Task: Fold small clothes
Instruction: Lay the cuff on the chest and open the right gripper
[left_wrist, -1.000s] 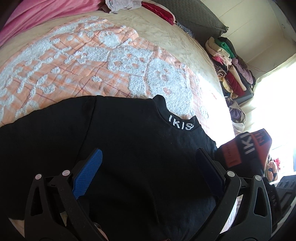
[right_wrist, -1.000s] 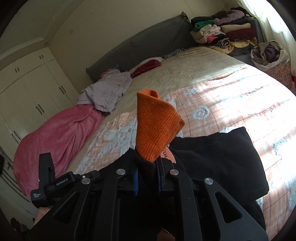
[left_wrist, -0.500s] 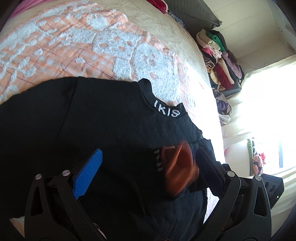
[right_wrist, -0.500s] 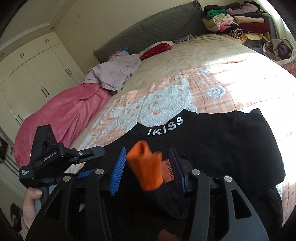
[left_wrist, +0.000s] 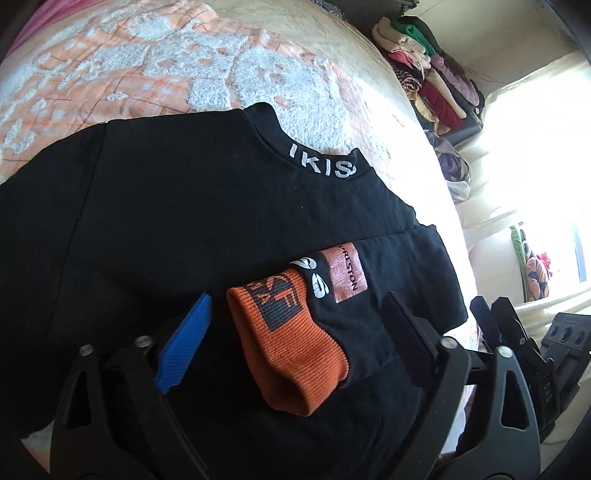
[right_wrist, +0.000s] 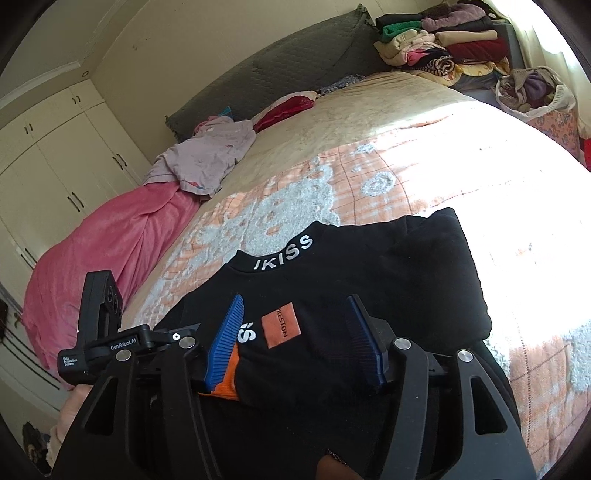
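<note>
Hard daylight from the right (blown-out glare there), sharp focus, fisheye-bent dark corners.

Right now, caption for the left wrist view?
Open left tool hovers over black sweatshirt, orange-cuffed sleeve folded across it.

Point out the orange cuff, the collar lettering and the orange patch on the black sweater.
orange cuff (left_wrist: 291, 343), left wrist view, on the ribbed knit.
collar lettering (right_wrist: 283, 253), right wrist view, on the white letters.
orange patch (left_wrist: 344, 270), left wrist view, on its printed face.
</note>
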